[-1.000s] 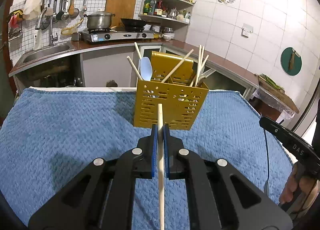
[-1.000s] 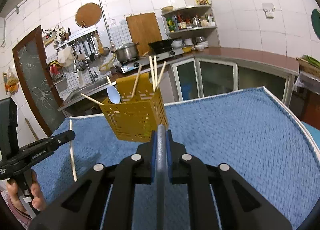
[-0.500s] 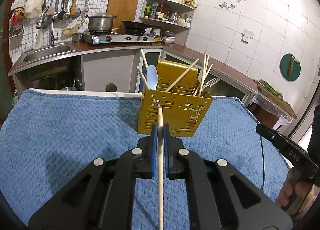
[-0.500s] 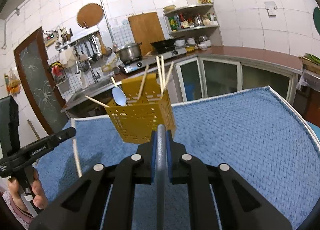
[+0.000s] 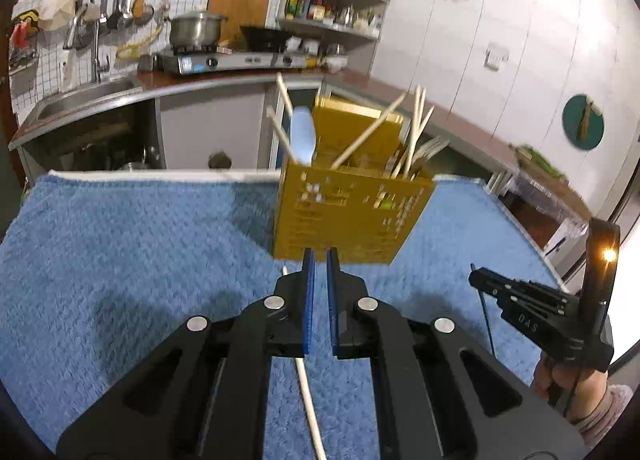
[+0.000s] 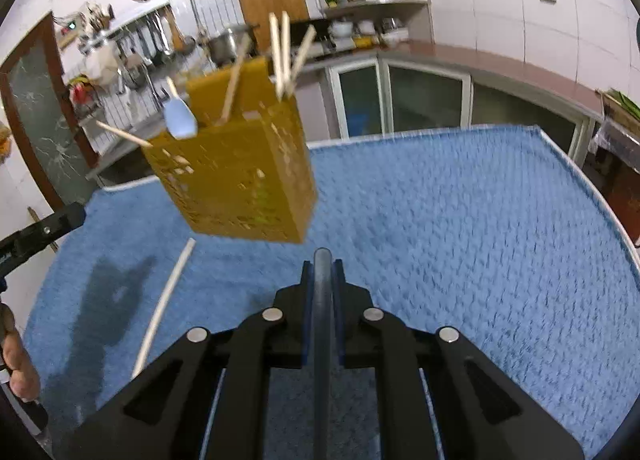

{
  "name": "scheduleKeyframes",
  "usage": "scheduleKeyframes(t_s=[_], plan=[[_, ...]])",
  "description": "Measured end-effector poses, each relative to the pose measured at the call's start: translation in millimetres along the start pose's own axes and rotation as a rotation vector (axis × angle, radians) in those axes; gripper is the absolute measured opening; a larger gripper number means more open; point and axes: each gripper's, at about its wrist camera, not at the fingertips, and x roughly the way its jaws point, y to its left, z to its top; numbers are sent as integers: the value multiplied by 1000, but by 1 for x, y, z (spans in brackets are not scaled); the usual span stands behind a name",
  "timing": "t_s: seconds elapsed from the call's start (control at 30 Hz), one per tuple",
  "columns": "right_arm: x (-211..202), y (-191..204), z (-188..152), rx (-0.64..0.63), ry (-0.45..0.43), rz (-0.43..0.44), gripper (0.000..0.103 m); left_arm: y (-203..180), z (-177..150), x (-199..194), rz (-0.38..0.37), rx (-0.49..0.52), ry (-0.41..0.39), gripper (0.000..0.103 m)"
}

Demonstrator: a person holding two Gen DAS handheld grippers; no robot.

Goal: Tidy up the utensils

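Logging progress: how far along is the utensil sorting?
Done: several chopsticks and a blue spoon stand in the yellow caddy.
In hand: the right claw grips a dark-handled utensil.
Left: the left claw is open and one chopstick is loose on the blue towel.

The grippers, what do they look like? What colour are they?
Both are black. The left gripper has flat blue pads inside its fingers and round silver bolts on top. The right gripper looks the same; seen from the left wrist camera it carries white letters, an orange light and a thin black cable.
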Motion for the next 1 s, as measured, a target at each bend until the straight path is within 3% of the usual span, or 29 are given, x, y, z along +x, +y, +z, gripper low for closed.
scheduleKeyframes(t_s=[0.2,0.27,0.3,0.33,0.5,0.67,0.73,0.83,0.93,1.0], plan=[[30,-11,0,-21,86,-43,9,10,-14,55,21,-40,196,5],[39,-16,0,-33,114,-59,9,12,-17,66,27,-50,230,18],[43,-18,1,-34,124,-63,9,13,-18,72,37,-50,247,34],[46,-19,1,-36,135,-69,9,13,-19,77,49,-49,254,43],[60,-27,3,-29,194,-78,10,16,-25,105,90,-33,330,44],[70,-36,3,-9,245,-70,10,14,-29,120,133,-2,348,47],[71,-39,4,5,248,-61,10,11,-29,122,130,5,357,55],[71,-41,4,22,250,-48,11,5,-31,126,119,26,367,74],[72,-42,4,38,253,-38,13,-1,-33,129,115,33,367,85],[73,-40,4,47,255,-29,19,-3,-34,132,123,38,368,87]])
